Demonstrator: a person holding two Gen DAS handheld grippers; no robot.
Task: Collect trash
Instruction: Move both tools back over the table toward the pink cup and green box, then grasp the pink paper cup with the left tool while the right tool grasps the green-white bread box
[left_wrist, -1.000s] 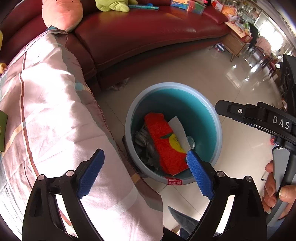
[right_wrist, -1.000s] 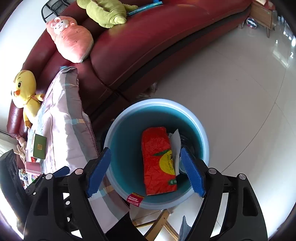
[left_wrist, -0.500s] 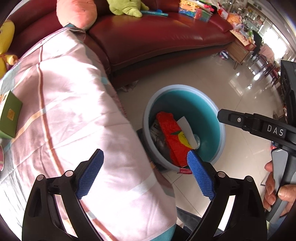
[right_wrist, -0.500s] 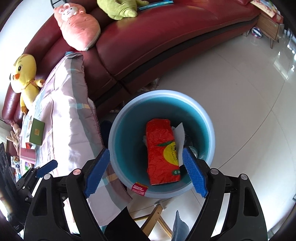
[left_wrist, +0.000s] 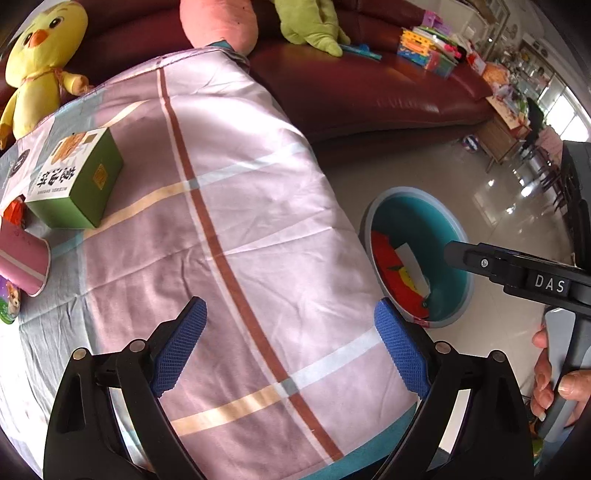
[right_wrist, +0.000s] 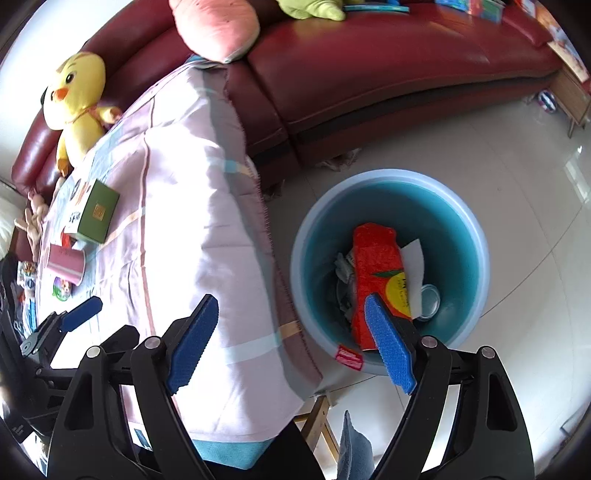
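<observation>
We held the left gripper (left_wrist: 290, 345) above the pink plaid cloth (left_wrist: 229, 206) that covered the tabletop, its blue-padded jaws spread wide with nothing between them. Our right gripper (right_wrist: 291, 339) was likewise wide and empty, poised over the cloth's edge nearest the round blue plastic bin (right_wrist: 476, 266), which stood on the pale tiled floor (right_wrist: 480, 155) just beside the tabletop. Inside the bin lay a red snack wrapper with an orange fruit print (right_wrist: 376, 266), a white sheet of paper (right_wrist: 415, 266) beside it, and some crumpled grey scraps (right_wrist: 343, 291) underneath. Toward the far left corner of the tabletop sat a green cardboard box with printed characters (left_wrist: 79, 177), and near it, at the left edge, a pink paper cup lying on its side (left_wrist: 22, 264); a small round sticker-like item with a puppy picture (right_wrist: 62, 286) lay just beside the cup. Behind the tabletop ran a dark red leather sofa (right_wrist: 369, 62) carrying a yellow plush duck (right_wrist: 74, 96), a pink plush cushion (right_wrist: 216, 24) and a green plush toy (left_wrist: 310, 22).
</observation>
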